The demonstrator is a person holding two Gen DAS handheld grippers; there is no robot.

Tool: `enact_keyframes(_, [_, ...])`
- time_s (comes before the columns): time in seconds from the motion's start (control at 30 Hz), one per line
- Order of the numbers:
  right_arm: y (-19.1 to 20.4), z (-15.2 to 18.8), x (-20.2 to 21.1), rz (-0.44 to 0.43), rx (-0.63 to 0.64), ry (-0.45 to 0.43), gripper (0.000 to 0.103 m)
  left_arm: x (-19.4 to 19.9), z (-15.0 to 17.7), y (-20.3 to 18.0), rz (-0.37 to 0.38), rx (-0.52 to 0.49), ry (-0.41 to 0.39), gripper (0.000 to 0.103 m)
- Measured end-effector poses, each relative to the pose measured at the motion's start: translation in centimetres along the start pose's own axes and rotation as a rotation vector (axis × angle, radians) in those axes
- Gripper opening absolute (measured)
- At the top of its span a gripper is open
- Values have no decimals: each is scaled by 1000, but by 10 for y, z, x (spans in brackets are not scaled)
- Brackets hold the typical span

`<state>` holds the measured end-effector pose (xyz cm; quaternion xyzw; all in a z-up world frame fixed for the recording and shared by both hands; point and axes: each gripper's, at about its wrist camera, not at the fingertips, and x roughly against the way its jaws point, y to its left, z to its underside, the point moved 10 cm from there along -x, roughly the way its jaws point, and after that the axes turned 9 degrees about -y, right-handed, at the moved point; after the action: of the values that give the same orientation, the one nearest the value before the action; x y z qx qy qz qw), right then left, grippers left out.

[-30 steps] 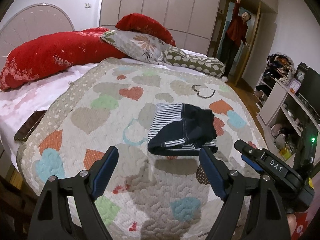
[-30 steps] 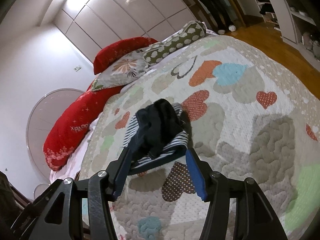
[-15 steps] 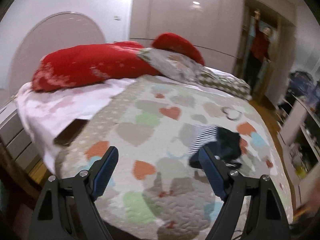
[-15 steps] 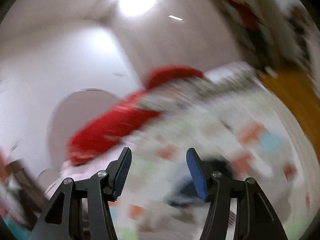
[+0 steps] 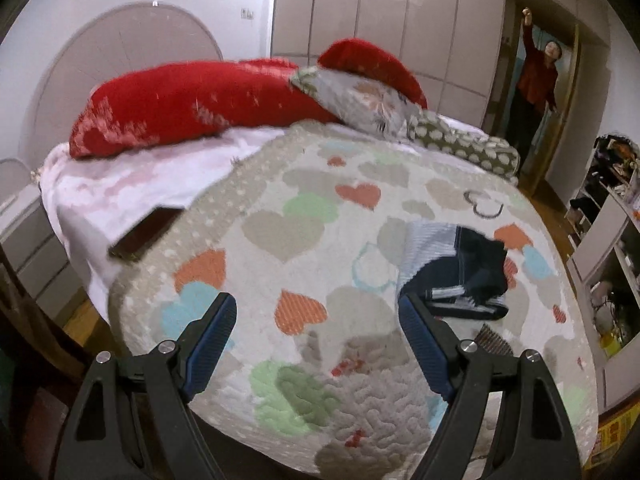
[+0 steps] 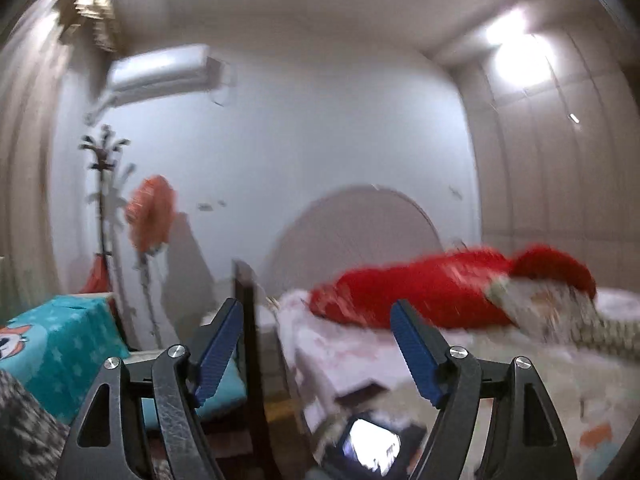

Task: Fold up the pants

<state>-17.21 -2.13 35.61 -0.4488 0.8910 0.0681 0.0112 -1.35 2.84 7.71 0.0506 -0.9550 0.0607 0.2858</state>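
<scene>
The pants, dark navy with a blue-and-white striped part, lie folded into a small bundle on the right side of the heart-patterned quilt. My left gripper hangs open over the quilt's near edge, left of the bundle and apart from it, with nothing between its blue pads. My right gripper is raised and points level toward the headboard wall; its jaws are opening and hold nothing. The pants do not show in the right wrist view.
Red pillows, a floral pillow and a spotted bolster lie at the bed's head. A dark phone rests on the white sheet at left. A person stands in the doorway. Shelves line the right wall. A fan, coat stand and teal-covered chair stand left of the bed.
My right gripper lifted away from the pants, swung up and left to face the headboard wall, and its jaws widened. The left gripper drew back and to the left; the bundle stays where it lay.
</scene>
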Motion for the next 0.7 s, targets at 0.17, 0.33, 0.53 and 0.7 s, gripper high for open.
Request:
enact_keyframes(0.17, [-107,95,-9,287,-119,114,80,-31,38,-9,43,29,114,82])
enact_keyframes(0.33, [-226,189,39,574,-367,168,81,-42,48,-8,33,-9,109,82])
enact_keyframes(0.53, [-310,266,106,892,-518,263,81,-64,63,-14,66,-26,156,82])
enact_keyframes(0.7, [-321,282,107,963,-484,324,81,-69,69,-10,83,-25,177,82])
